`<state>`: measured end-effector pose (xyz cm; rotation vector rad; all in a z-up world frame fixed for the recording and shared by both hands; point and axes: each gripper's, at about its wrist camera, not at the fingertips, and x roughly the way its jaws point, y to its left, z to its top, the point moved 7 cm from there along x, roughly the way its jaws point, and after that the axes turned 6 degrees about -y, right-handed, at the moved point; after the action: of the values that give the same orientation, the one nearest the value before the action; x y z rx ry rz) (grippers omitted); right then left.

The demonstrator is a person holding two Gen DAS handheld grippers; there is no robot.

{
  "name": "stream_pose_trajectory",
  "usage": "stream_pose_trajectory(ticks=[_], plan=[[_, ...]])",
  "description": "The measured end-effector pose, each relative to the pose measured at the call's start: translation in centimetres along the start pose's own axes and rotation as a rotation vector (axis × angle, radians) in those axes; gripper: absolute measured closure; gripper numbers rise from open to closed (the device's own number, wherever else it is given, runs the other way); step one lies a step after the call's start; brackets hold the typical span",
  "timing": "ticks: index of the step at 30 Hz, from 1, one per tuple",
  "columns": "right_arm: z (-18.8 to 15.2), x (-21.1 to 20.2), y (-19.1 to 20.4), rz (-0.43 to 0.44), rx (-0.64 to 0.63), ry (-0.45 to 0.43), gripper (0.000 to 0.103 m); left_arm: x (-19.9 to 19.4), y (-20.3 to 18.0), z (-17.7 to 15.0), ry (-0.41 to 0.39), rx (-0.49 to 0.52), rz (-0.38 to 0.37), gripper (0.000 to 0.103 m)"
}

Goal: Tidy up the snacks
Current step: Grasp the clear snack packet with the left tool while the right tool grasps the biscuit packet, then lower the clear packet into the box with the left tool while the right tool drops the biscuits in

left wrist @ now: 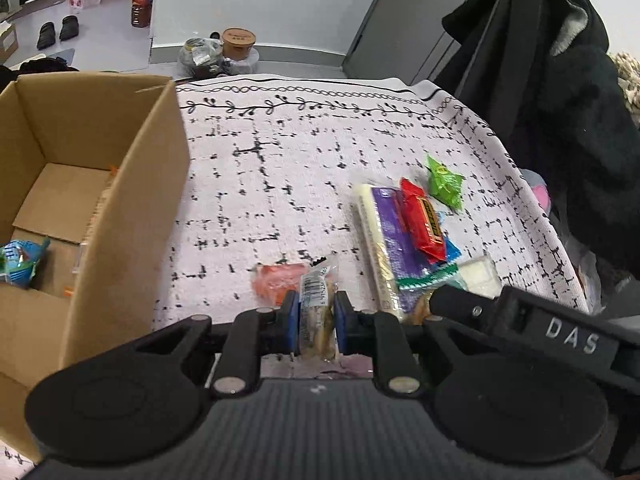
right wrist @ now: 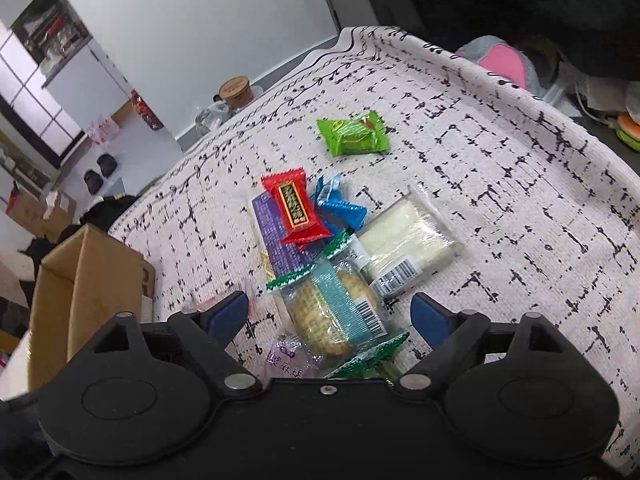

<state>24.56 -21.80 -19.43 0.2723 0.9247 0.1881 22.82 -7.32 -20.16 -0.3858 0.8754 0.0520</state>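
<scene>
While the left gripper (left wrist: 317, 320) is clenched on a small clear snack packet (left wrist: 318, 312), its blue pads press both sides of the wrapper, which stands upright between them above a white tablecloth (left wrist: 280, 184) printed with black dashes. At about nine o'clock in the left wrist view sits an open cardboard box (left wrist: 132, 208), touching the cloth's edge, with a blue-green wrapped snack (left wrist: 20, 260) already lying on its floor. Just behind the held packet, at roughly eleven o'clock from it, an orange packet (left wrist: 276, 278) lies flat on the cloth.

A cluster of snacks lies at about three o'clock in that view: a long purple package (left wrist: 390, 232) with a red candy bar (left wrist: 424, 220) resting on top of it, and a green wrapped sweet (left wrist: 444, 182) lying apart at one o'clock from the pile.

Seen from the right wrist, the right gripper (right wrist: 330, 314) is released, its blue pads spread wide to either side of a clear biscuit packet with green serrated ends (right wrist: 336, 308) without touching it. At one o'clock from that packet lies a clear pack of white bars (right wrist: 408, 236); a blue wrapper (right wrist: 340, 208) peeks out from beside the red bar, touching it. Part of the right gripper's black body also enters the left wrist view at four o'clock.
</scene>
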Motion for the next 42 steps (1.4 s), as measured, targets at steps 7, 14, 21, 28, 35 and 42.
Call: stream_pose_trajectory(ticks=[7,14,21,28,35,42], plan=[[-0.3,1.1,1.0,-0.04,-0.062,0.0,0.014,0.2,1.6,0.0,0.006,-0.027,0.016,0.085],[-0.9,1.9,1.6,-0.084,-0.152,0.011,0.047,0.1,2.3,0.1,0.008,-0.036,0.024,0.085],[-0.3,0.2,1.4,-0.063,-0.125,-0.034,0.055,-0.9,2.5,0.8,-0.014,-0.031,0.027,0.085],[0.8,-1.8,2.1,-0.064,-0.1,-0.084,0.055,-2.4,2.2,1.8,-0.043,-0.015,0.012,0.085],[1.8,-3.5,3.4,-0.07,-0.068,-0.136,0.055,-4.1,1.9,3.2,-0.084,-0.003,-0.004,0.085],[2.5,-4.8,5.6,-0.039,-0.059,-0.167,0.055,-5.9,2.3,4.7,-0.128,0.0,-0.009,0.085]])
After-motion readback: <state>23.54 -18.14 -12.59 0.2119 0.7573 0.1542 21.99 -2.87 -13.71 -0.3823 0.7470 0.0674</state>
